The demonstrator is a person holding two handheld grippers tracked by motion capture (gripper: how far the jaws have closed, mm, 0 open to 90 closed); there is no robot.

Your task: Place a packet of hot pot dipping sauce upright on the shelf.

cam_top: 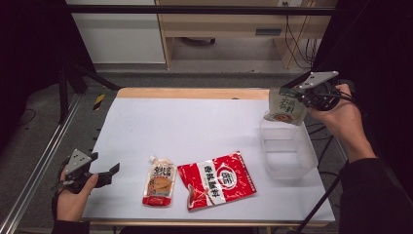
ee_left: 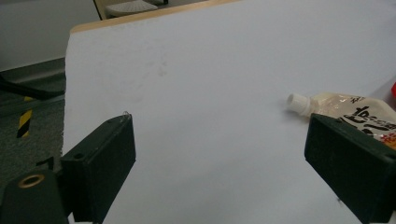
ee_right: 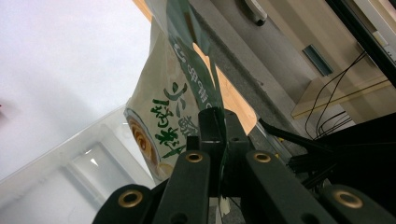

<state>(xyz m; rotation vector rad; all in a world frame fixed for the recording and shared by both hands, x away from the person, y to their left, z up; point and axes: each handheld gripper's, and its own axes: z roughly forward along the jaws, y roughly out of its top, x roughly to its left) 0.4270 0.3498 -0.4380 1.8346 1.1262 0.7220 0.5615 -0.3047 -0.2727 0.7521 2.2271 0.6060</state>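
Right claw [cam_top: 304, 94] pinches green-lettered packet [cam_top: 287, 107] above clear bin [cam_top: 292, 156]; writing unreadable.

Lab: railed rig [cam_top: 39, 165], cables [cam_top: 297, 44]

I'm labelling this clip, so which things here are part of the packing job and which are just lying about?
In the job:
- green-print pouch, clamped in the right gripper above the bin
- clear plastic bin
- spouted pouch and red packet, lying flat on the table, probably next
- left gripper, open, holding nothing

Lying about:
- wooden desk and cables behind the table
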